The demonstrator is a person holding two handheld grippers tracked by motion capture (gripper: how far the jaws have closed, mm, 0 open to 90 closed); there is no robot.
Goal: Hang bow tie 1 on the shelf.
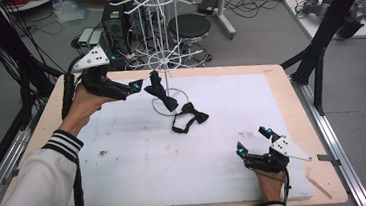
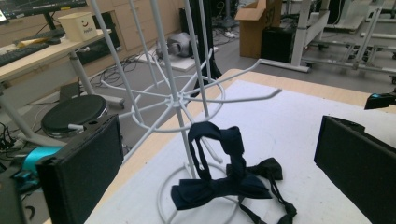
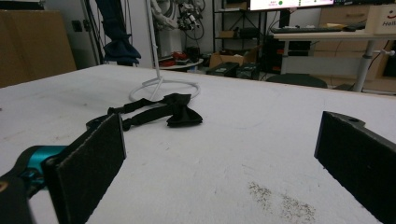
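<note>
1. The navy bow tie [image 2: 219, 186] is hanging by its strap from a low arm of the white wire rack [image 1: 163, 59]. Its bow is sagging down to the rack's base ring; in the high view it [image 1: 162, 92] is draping just left of the rack's pole.
2. The left gripper [image 1: 137, 86] is hovering just beside that tie, jaws spread wide. Nothing is sitting between the pads, and the tie is hanging free ahead of them in the left gripper view [image 2: 215, 163].
3. A black bow tie [image 1: 191, 116] is lying flat on the white mat [image 1: 141, 167], just right of the base ring, its strap curling toward the near side. The right gripper view is catching it [image 3: 180, 109] out ahead, apart from the jaws.
4. The right gripper [image 1: 255, 141] is resting low over the mat's near right part, well apart from both ties. Its jaws are standing spread too, with bare mat between them [image 3: 219, 163].
5. The mat is covering most of the wooden table [image 1: 291, 103], and the rack is standing at the far middle of it.
6. A striped cuff [image 1: 63, 143] is showing on the left sleeve.
</note>
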